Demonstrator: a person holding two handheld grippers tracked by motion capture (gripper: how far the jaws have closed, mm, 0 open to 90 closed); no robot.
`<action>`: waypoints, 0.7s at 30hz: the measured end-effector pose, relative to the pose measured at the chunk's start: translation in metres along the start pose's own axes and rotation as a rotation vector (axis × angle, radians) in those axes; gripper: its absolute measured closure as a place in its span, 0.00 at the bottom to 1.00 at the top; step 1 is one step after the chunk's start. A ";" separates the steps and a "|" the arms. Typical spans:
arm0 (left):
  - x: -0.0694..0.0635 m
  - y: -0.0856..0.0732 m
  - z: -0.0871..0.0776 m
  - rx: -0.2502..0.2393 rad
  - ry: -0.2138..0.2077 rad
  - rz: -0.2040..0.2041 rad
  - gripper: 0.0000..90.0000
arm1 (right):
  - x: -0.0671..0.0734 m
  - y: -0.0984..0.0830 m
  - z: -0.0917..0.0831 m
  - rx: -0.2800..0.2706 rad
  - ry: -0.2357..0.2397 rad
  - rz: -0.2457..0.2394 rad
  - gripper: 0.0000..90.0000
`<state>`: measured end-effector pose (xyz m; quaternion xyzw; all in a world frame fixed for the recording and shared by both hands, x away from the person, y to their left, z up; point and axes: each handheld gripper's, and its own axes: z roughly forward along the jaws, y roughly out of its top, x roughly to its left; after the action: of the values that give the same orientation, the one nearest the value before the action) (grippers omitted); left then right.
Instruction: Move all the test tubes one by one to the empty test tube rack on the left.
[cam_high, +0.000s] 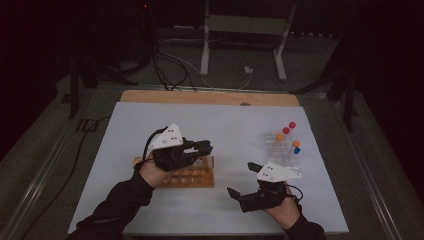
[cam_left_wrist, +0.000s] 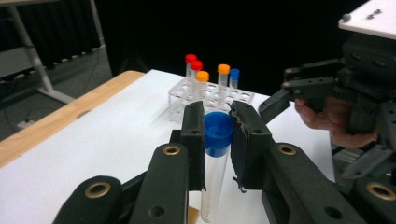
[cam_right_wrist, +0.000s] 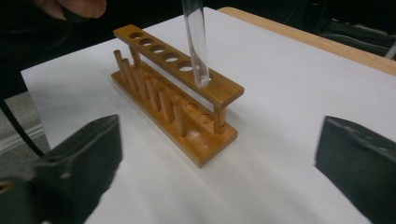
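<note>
**Blue-capped tube held over the wooden rack**

The left hand-held gripper (cam_left_wrist: 218, 122) is clamped on a clear test tube (cam_left_wrist: 212, 179), its pads pressing both sides just at the blue cap (cam_left_wrist: 218, 132). The tube hangs down from the jaws, roughly upright. In the right gripper view its rounded lower end (cam_right_wrist: 201, 79) sits at the top bar of the wooden rack (cam_right_wrist: 180, 105), at the last hole near the end, slightly tilted; whether the tip has entered that hole or only touches the bar cannot be told. In the high view this hand-held gripper (cam_high: 205, 146) hovers directly above the rack (cam_high: 192, 176) on the white worktop (cam_high: 125, 150).

The right hand-held gripper (cam_high: 241, 181) stands wide open with nothing between its jaws, well apart from the rack, to its right. Behind it stands a clear plastic rack (cam_high: 280, 150) with red, orange and blue-capped tubes.
</note>
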<state>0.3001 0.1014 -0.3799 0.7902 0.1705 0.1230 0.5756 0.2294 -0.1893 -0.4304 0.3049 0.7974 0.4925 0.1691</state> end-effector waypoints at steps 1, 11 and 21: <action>0.002 0.001 -0.001 0.000 0.006 0.000 0.86 | 0.000 0.000 0.000 0.002 -0.003 -0.003 0.00; 0.015 -0.003 -0.007 0.022 0.066 -0.014 0.86 | -0.006 -0.002 -0.003 -0.025 -0.006 0.008 0.00; 0.024 -0.030 0.003 0.055 0.082 -0.062 0.86 | -0.009 -0.004 0.000 -0.003 -0.026 -0.015 0.00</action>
<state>0.3196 0.1174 -0.4093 0.7944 0.2218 0.1324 0.5497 0.2348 -0.1962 -0.4342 0.3051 0.7966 0.4885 0.1835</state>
